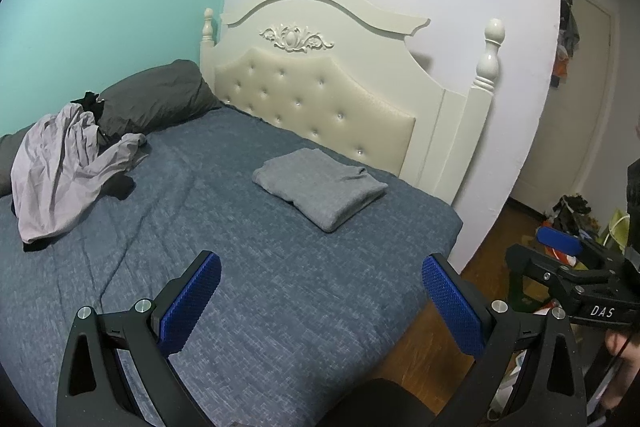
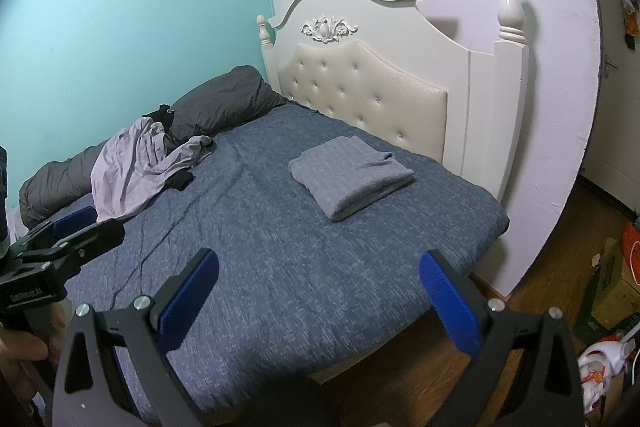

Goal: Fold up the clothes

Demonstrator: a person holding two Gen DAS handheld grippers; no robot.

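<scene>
Left tongs and right tongs agape above bed, empty

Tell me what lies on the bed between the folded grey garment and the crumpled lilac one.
Nothing: only bare blue bedspread lies between the folded grey garment and the crumpled lilac garment. Both wrist views show this.

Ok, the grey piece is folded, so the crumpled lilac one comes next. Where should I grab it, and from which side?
Take the lilac garment by the loose sleeve-like end trailing toward the headboard. It lies thin and clear of the heap, so open fingers can probably straddle it from above, coming from the bed's bare middle. The bunched part against the dark pillow is thicker and tangled.
</scene>
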